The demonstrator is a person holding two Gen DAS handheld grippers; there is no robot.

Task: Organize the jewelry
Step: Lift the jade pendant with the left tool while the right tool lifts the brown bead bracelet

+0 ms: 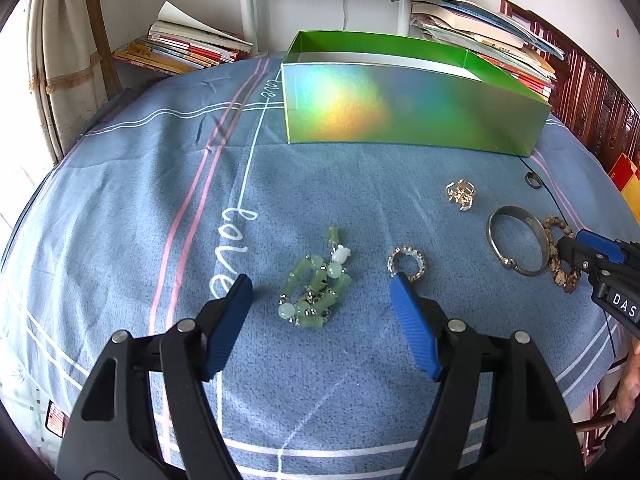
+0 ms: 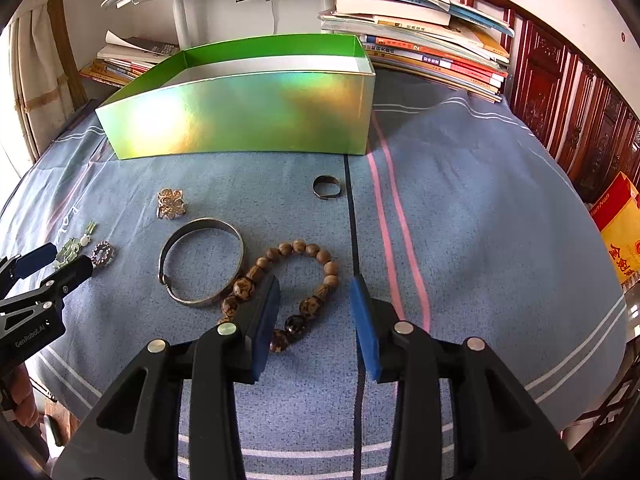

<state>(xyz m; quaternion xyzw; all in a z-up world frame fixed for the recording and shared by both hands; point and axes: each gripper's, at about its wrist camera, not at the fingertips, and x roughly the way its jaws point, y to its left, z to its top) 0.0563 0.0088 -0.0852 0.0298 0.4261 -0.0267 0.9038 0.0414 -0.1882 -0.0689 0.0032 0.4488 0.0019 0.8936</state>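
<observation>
A green jade bead bracelet (image 1: 314, 290) lies on the blue cloth between the fingers of my open left gripper (image 1: 320, 284). A small beaded ring (image 1: 407, 263) lies by the right fingertip. A gold filigree ring (image 1: 460, 194), a silver bangle (image 1: 516, 240) and a dark ring (image 1: 533, 180) lie further right. My right gripper (image 2: 316, 284) is open over the wooden bead bracelet (image 2: 296, 280), which touches the bangle (image 2: 202, 266). The open shiny green box (image 2: 244, 116) stands behind; its inside floor is mostly hidden.
Stacks of books (image 2: 424, 48) lie behind the box on both sides. A white stand pole (image 1: 248, 4) rises at the back. A dark wooden cabinet (image 2: 580, 112) stands at the right, with a red and yellow carton (image 2: 620, 224) beside the table edge.
</observation>
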